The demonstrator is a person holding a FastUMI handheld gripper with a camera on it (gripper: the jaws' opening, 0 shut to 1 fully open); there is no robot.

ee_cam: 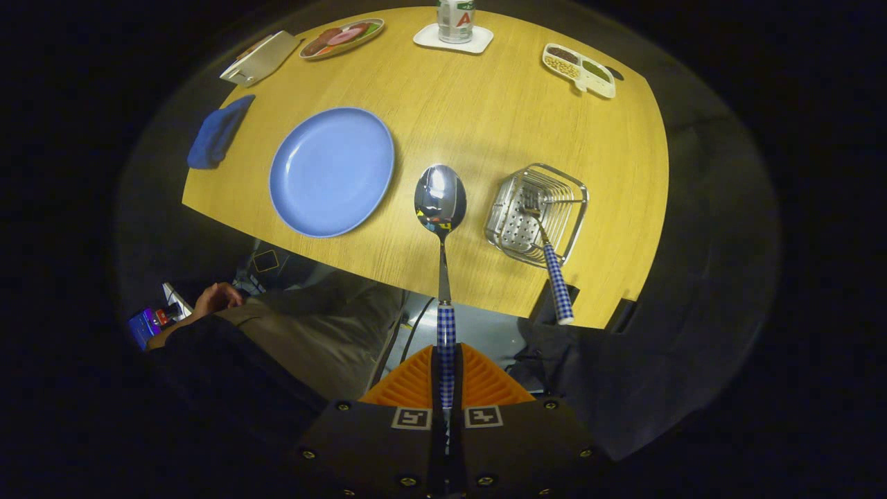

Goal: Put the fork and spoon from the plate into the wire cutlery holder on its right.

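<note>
We see our gripper [447, 378] with jaws pinching the checked handle of the spoon [441, 208], its bowl raised over the tabletop [471, 118] between the plate [331, 171] and the wire cutlery holder [537, 213]. The fork [551, 260] already leans in the holder, handle sticking out toward us.

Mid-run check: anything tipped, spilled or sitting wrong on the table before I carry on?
Nothing spilled or damaged. The fork leans in the wire cutlery holder, handle jutting out over its rim. The plate is bare, and the tongs grip the spoon by its handle.
</note>
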